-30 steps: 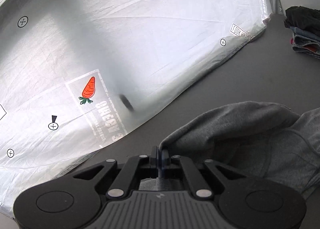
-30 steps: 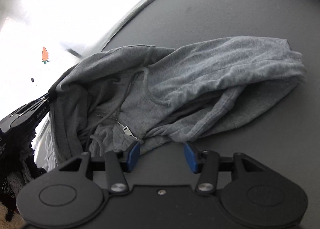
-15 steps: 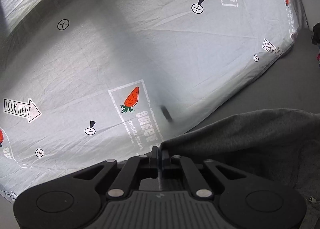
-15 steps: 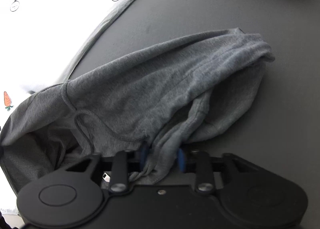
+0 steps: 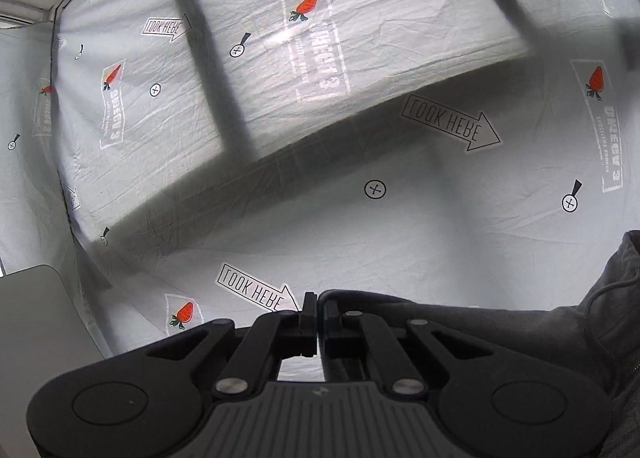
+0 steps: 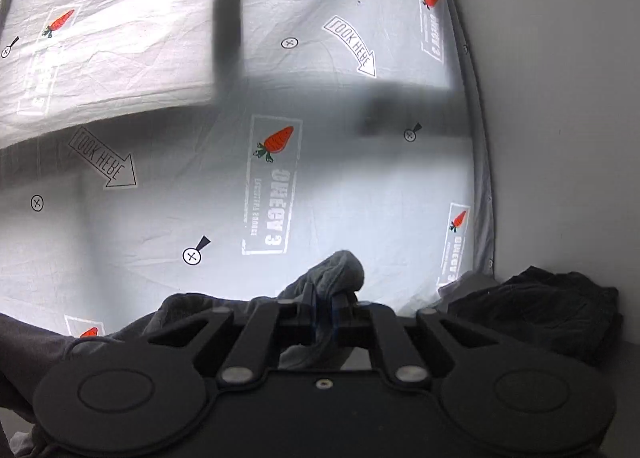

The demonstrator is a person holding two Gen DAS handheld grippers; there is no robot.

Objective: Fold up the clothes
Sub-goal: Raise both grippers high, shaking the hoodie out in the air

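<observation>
hoodie = soft, floppy, bit heavy; my left gripper n right gripper both clamped on its edges, best held by hem.

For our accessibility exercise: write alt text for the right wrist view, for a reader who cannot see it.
The right gripper is shut on a bunched fold of the grey hoodie, held up before a white printed sheet with carrot logos. A dark pile of clothes sits at lower right.
</observation>
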